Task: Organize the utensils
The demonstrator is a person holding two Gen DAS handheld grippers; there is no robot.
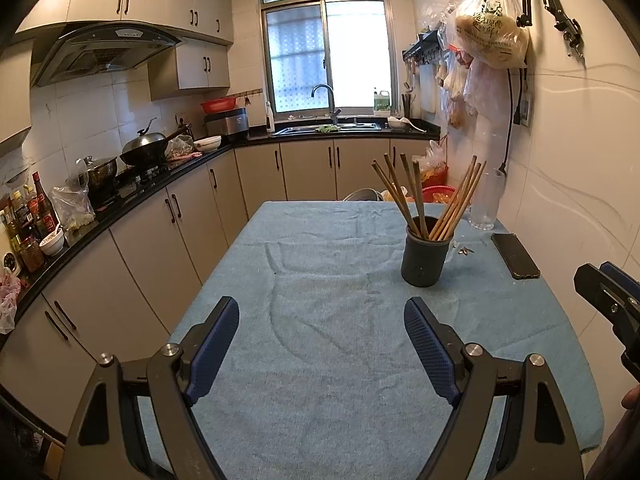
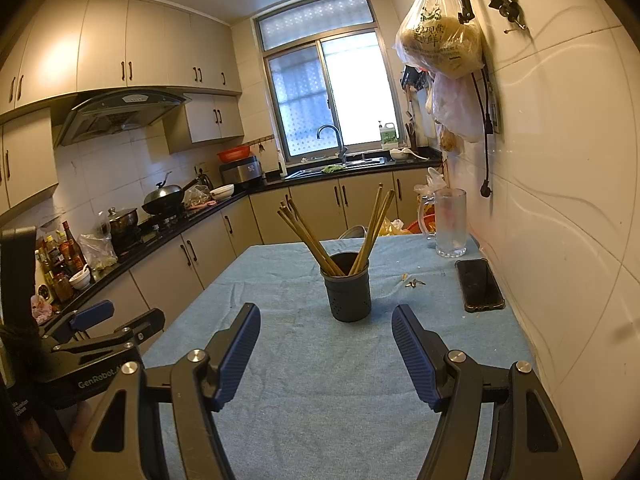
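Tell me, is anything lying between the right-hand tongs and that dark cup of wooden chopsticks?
Nothing: in the right wrist view only bare, wrinkled blue tablecloth separates the open right tongs from the dark cylindrical holder of wooden chopsticks.

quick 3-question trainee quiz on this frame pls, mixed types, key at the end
1. True or false: the chopsticks lie flat on the blue cloth.
2. What lies nearest the wall on the table? A) black phone B) a plate C) a spoon
3. Fill in: neither the left gripper nor the right gripper holds anything; both jaws stand ____.

Key: 1 false, they stand in the dark holder. 2 A. 3 open.
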